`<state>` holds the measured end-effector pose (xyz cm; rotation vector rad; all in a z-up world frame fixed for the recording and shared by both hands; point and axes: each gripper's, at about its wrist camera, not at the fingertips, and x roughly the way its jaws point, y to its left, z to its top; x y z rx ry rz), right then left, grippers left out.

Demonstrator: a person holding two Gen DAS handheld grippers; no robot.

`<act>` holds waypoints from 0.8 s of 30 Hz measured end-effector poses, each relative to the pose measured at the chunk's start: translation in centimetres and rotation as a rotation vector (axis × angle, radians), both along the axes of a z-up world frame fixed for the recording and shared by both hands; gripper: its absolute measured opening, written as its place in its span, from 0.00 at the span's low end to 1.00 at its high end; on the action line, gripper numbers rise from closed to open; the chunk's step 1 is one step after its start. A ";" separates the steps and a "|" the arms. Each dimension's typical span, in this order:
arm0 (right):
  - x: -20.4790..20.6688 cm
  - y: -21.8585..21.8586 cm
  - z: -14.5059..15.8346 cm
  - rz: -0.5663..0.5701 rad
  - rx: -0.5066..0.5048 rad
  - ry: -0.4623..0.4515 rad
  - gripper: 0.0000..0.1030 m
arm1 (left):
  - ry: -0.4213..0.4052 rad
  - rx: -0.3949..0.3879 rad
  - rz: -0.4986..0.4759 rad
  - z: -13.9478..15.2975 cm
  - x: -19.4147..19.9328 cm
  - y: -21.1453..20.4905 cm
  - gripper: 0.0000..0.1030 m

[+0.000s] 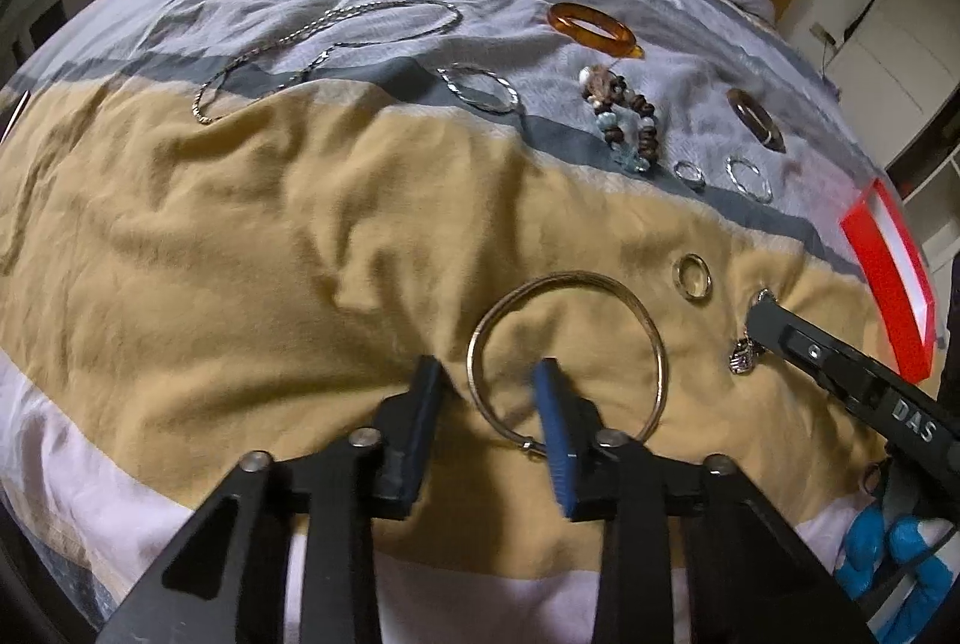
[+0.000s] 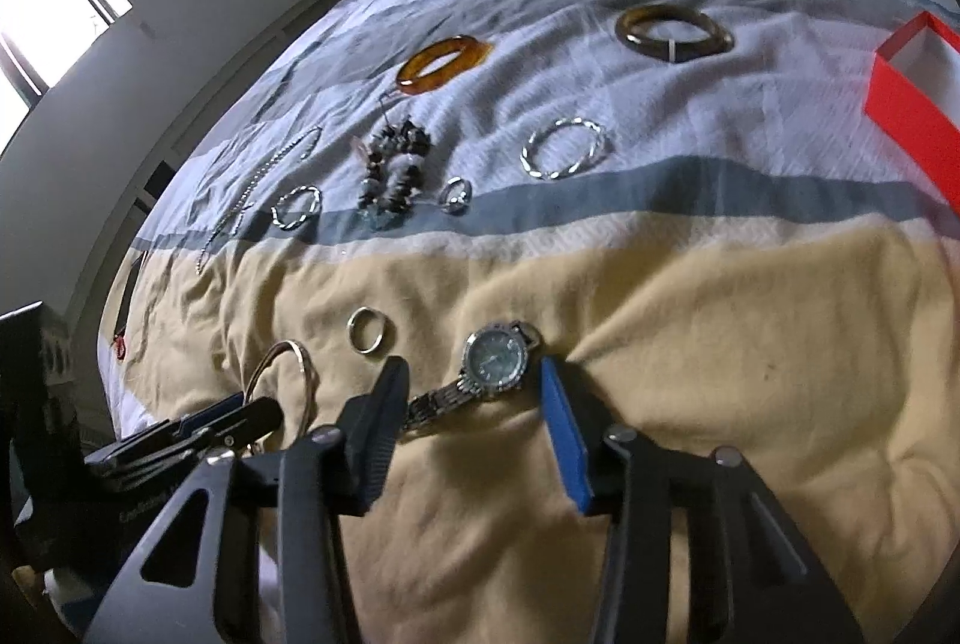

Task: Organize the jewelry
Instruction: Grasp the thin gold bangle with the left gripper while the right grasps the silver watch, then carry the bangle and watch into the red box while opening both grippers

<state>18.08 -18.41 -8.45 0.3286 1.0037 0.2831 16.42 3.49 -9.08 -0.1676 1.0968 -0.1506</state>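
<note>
Jewelry is laid out on a bed (image 1: pixel 210 236) with a striped cover, and the pick-up step is in hand on the tan band at its near edge. A red box (image 2: pixel 900 104) with a white lining sits at the bed's right edge; only part of it shows, and nothing can be seen in it – no piece appears to have been put away yet.

The left tool (image 1: pixel 487 374) is lowered over a gold bangle (image 1: pixel 567 350), one finger inside the hoop and one outside, so the near rim lies in the gap. The jaws are apart – not yet pressing the wire.

The right tool (image 2: pixel 474 383) straddles a watch (image 2: pixel 495 356): the face and strap lie between jaws that stand apart, clear of both.

A plain ring (image 1: pixel 693 278) lies just beyond, between the two pieces.

As a judgement, the next move calls for each tool to be closed squarely on thin, slippery metal that is sunk a little into soft cloth, then lifted toward the box.
</note>
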 end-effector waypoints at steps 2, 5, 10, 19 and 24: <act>0.4 0.1 -0.2 -0.004 -0.007 -0.001 0.34 | -0.011 0.020 -0.008 0.0 0.0 -0.4 0.19; 0.8 0.4 -0.4 -0.004 -0.026 -0.001 0.29 | -0.020 0.036 -0.009 0.0 0.0 -0.6 0.14; 0.8 0.2 -0.4 0.004 -0.027 -0.001 0.23 | -0.036 0.040 -0.018 0.3 0.0 -0.6 0.05; -1.4 0.6 1.8 0.044 -0.019 -0.055 0.22 | -0.082 0.057 -0.017 2.6 -1.2 -0.7 0.04; -3.2 0.5 4.2 0.055 -0.007 -0.108 0.22 | -0.121 0.092 -0.022 4.6 -2.4 -1.1 0.03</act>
